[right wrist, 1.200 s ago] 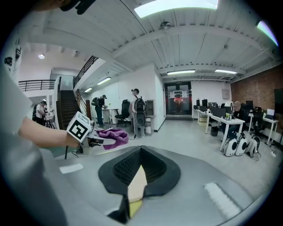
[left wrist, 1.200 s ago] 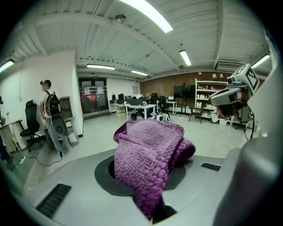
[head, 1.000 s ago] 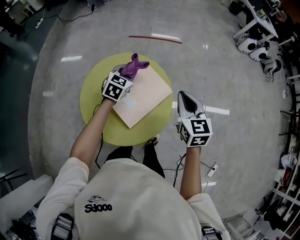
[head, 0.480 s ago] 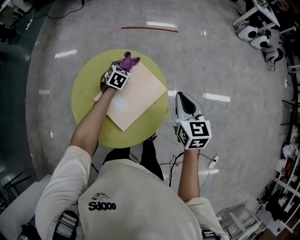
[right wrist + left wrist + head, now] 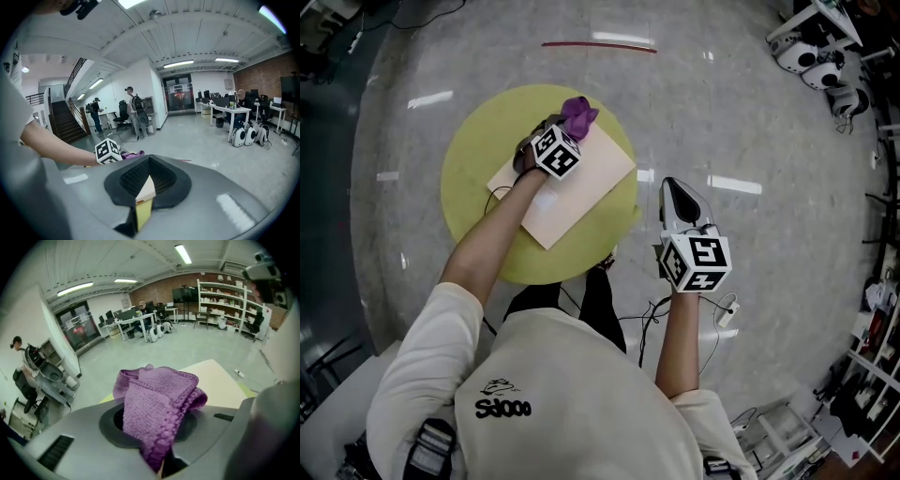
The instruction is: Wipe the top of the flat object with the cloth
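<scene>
The left tool (image 5: 570, 129) is clamped on the purple cloth (image 5: 578, 114) at the far corner of the beige board (image 5: 581, 183), upper centre of the frame, on the round yellow-green bench (image 5: 473, 192). The right tool (image 5: 675, 192), jaws together and empty, hangs at the right. The wiping looks under way, with the near half probably left.

My round yellow-green table (image 5: 469, 202) stands on the grey speckled floor (image 5: 750, 122). Directly on it lies one pale flat board (image 5: 586, 187), set askew over the centre, one corner nearing the rim at 3 o'clock.
</scene>
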`<state>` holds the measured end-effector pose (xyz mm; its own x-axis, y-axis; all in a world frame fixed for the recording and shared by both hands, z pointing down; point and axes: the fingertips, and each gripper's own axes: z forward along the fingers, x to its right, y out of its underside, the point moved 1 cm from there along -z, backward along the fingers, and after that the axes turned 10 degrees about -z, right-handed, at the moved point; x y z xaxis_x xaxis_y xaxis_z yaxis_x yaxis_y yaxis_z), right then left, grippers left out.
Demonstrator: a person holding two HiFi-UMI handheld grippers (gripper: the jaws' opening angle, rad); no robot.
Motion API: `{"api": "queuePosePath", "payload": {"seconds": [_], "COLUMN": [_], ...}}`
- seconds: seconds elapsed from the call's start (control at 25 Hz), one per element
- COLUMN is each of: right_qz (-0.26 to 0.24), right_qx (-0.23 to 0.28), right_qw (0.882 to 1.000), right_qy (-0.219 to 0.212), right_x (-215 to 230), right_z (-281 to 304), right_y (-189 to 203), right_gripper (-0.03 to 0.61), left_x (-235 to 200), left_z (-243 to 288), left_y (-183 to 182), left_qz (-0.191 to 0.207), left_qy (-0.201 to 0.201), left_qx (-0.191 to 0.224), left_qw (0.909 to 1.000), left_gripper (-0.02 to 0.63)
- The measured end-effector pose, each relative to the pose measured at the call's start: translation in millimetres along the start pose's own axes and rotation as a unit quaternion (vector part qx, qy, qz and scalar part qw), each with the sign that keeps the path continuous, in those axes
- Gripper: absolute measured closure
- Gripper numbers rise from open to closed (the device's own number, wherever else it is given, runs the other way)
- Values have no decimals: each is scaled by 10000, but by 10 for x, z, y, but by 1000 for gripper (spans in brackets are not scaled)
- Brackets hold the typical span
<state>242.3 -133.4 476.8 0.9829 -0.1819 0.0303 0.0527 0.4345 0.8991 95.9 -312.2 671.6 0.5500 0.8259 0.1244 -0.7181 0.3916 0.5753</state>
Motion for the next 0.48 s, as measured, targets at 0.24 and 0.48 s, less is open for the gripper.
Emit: {"api": "queuePosePath", "payload": {"seconds": [0.24,0.48], "right_qz": [-44,-87], "right_qx": [1,-13], "right_qw": [10000,9999], "right_qy": [17,-80], "right_x": [-52,-77], "right_z": [-91,-140], "right_y": [0,70], "right_gripper": [569,569], "left_x": [804,1329], "left_z": [-122,-235], "left_y": [-70,45], "left_qz": [1224,2324], "left_qy": [607,870], "left_qx": [210,399], "left_qw": [9904,9679], "left_gripper": [537,538]}}
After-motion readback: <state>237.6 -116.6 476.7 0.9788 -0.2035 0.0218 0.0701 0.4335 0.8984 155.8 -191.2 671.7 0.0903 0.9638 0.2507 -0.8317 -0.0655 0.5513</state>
